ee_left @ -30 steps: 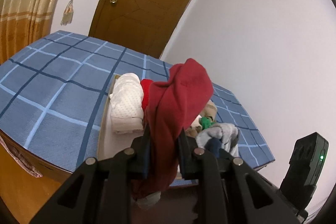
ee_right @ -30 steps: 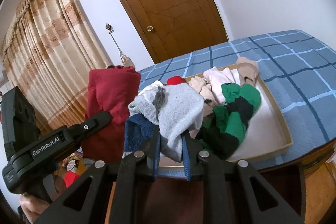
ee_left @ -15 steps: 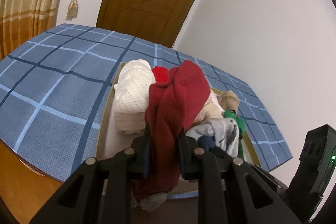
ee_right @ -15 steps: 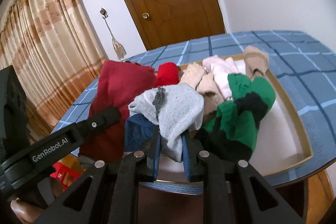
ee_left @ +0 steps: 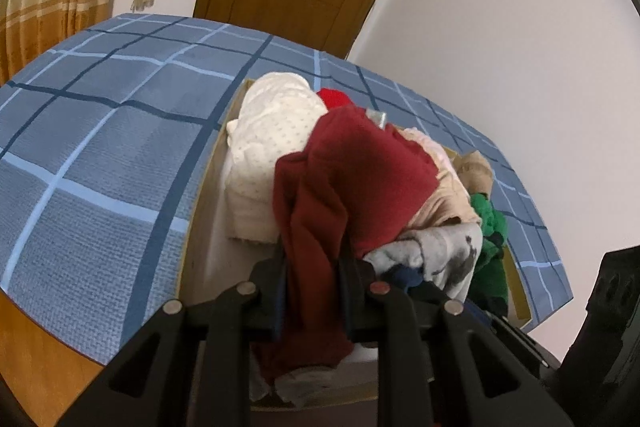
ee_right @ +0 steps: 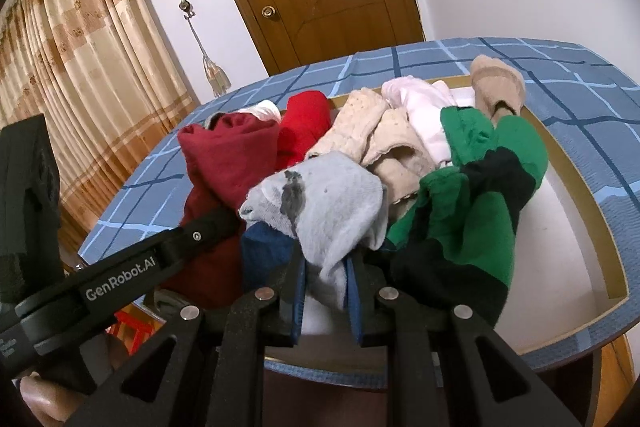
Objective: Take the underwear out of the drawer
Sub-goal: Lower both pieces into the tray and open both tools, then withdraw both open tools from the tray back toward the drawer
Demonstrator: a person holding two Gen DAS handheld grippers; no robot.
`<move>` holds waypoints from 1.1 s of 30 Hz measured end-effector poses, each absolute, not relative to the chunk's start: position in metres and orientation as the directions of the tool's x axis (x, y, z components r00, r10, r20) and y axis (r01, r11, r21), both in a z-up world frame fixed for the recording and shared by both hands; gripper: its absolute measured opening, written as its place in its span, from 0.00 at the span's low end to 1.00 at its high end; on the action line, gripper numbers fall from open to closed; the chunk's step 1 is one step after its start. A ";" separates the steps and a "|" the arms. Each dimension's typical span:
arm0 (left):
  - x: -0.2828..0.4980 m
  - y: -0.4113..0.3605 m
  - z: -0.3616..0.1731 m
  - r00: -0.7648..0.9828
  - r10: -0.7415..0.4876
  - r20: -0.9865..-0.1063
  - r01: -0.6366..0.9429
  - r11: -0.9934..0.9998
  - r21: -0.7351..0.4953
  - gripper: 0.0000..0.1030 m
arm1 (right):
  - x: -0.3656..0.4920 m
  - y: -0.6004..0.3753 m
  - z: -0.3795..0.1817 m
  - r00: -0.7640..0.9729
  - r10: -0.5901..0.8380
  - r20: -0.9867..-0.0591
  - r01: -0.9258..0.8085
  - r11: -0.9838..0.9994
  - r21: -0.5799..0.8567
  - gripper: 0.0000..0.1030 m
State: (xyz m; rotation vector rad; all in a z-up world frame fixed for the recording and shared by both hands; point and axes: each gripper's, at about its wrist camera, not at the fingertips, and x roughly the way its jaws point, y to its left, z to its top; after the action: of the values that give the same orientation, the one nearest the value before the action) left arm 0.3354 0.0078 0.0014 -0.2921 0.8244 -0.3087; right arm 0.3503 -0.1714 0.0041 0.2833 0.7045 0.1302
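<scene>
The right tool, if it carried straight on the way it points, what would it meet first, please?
Probably the beige garment in the tray, just beyond the grey sock that the right tool holds; depth is hard to judge.

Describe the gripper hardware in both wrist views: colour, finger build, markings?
Left gripper and right gripper: matte black, angular cut-out fingers, silver pivot pins, blue pads. White "GenRobot.AI" lettering shows on the left gripper's body in the right wrist view. No cables or sleeves visible.

Your left gripper (ee_left: pixel 312 291) clamped on dark red underwear (ee_left: pixel 352 187), hanging over the drawer (ee_left: pixel 200 211), cream folded garment (ee_left: pixel 272 147) beside, blue checked cloth (ee_left: pixel 100 155) beneath.
</scene>
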 end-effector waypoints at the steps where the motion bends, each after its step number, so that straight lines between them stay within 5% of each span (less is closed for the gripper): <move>1: 0.336 0.008 0.000 0.638 -0.378 -0.671 0.154 0.916 -0.370 0.19 | 0.351 -0.171 0.003 0.754 0.213 -0.622 -0.021 0.953 0.301 0.20; 12: 0.343 0.005 -0.004 0.649 -0.347 -0.677 0.150 0.931 -0.334 0.24 | 0.358 -0.157 -0.003 0.753 0.152 -0.640 -0.013 0.976 0.217 0.20; 14: 0.344 0.001 0.000 0.655 -0.310 -0.689 0.145 0.947 -0.288 0.34 | 0.358 -0.157 -0.003 0.755 0.153 -0.638 -0.016 0.976 0.216 0.21; 15: 0.344 0.001 0.002 0.666 -0.269 -0.696 0.123 0.960 -0.253 0.56 | 0.357 -0.158 -0.003 0.757 0.162 -0.633 -0.025 0.975 0.219 0.21; 19: 0.337 0.009 0.009 0.680 -0.281 -0.677 0.114 0.953 -0.281 0.81 | 0.350 -0.163 0.001 0.763 0.197 -0.615 -0.050 0.967 0.248 0.28; 21: 0.329 0.012 0.016 0.698 -0.292 -0.654 0.130 0.949 -0.286 0.87 | 0.344 -0.167 0.006 0.774 0.219 -0.595 -0.058 0.959 0.277 0.31; 24: 0.316 0.013 0.029 0.724 -0.288 -0.627 0.155 0.953 -0.259 0.88 | 0.329 -0.170 0.015 0.803 0.222 -0.553 -0.063 0.954 0.292 0.48; 26: 0.307 0.015 0.037 0.740 -0.281 -0.611 0.170 0.957 -0.235 0.97 | 0.320 -0.172 0.021 0.820 0.211 -0.532 -0.055 0.954 0.294 0.58; 33: 0.285 0.024 0.043 0.757 -0.279 -0.590 0.170 0.957 -0.234 1.00 | 0.291 -0.192 0.034 0.855 0.203 -0.477 -0.015 0.930 0.368 0.59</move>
State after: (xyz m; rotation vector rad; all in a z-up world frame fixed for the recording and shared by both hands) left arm 0.2848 0.0243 0.0428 -0.1699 0.6686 -0.2462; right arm 0.2906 -0.1918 0.0341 0.3639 0.5356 0.1171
